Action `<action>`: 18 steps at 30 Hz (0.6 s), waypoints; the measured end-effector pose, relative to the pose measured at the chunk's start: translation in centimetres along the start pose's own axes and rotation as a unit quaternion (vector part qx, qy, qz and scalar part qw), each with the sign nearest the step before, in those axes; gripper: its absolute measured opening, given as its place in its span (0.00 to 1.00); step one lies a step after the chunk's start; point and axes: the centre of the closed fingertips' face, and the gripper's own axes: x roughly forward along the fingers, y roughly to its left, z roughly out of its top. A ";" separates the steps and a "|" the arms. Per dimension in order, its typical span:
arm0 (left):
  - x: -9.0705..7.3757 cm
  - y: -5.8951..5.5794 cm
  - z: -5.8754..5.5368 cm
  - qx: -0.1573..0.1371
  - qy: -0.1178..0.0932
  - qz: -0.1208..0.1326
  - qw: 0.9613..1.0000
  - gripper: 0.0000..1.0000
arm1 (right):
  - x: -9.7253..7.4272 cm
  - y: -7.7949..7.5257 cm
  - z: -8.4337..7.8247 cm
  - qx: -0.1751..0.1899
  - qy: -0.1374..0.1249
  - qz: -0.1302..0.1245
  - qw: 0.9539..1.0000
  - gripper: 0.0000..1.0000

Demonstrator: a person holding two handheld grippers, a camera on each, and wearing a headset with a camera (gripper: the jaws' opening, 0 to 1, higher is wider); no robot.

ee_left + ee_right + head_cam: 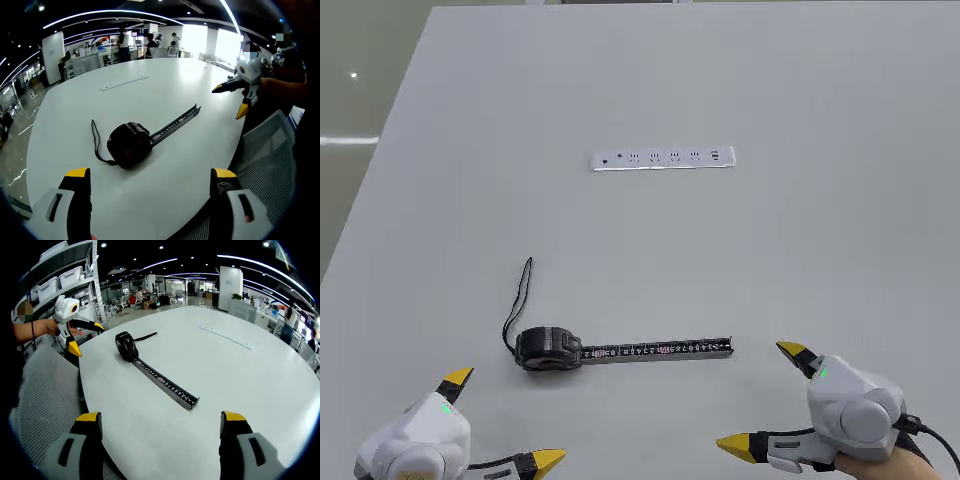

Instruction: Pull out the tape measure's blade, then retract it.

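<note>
Tape measure (548, 349) at lower centre of the head view on the white table (820, 230), blade (660, 349) extended rightward; power strip (663, 158) at upper centre. Left gripper (503, 418) and right gripper (763, 396), bottom corners, jaws spread, empty.

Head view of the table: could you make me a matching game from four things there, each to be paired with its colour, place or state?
Things:
1. tape measure case
2. blade
3. power strip
4. right gripper

Descriptions:
A. white, lying far across the table
B. open, yellow-tipped, close to the blade's free end but not touching it
C. black, with a strap trailing away from it
D. pulled out, lying flat on the table

Pairs: 1-C, 2-D, 3-A, 4-B.
</note>
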 end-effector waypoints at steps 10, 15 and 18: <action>-0.4 0.1 0.0 -0.015 -0.005 0.016 1.000 0.99 | -0.4 0.2 -0.2 0.014 -0.004 -0.009 1.000 1.00; -0.5 0.2 0.3 -0.020 -0.009 0.025 0.999 0.99 | -0.4 0.2 -0.2 0.016 -0.006 -0.012 1.000 1.00; -0.6 0.5 0.5 -0.028 -0.014 0.037 0.999 0.99 | -0.5 0.0 0.0 0.018 -0.009 -0.015 1.000 1.00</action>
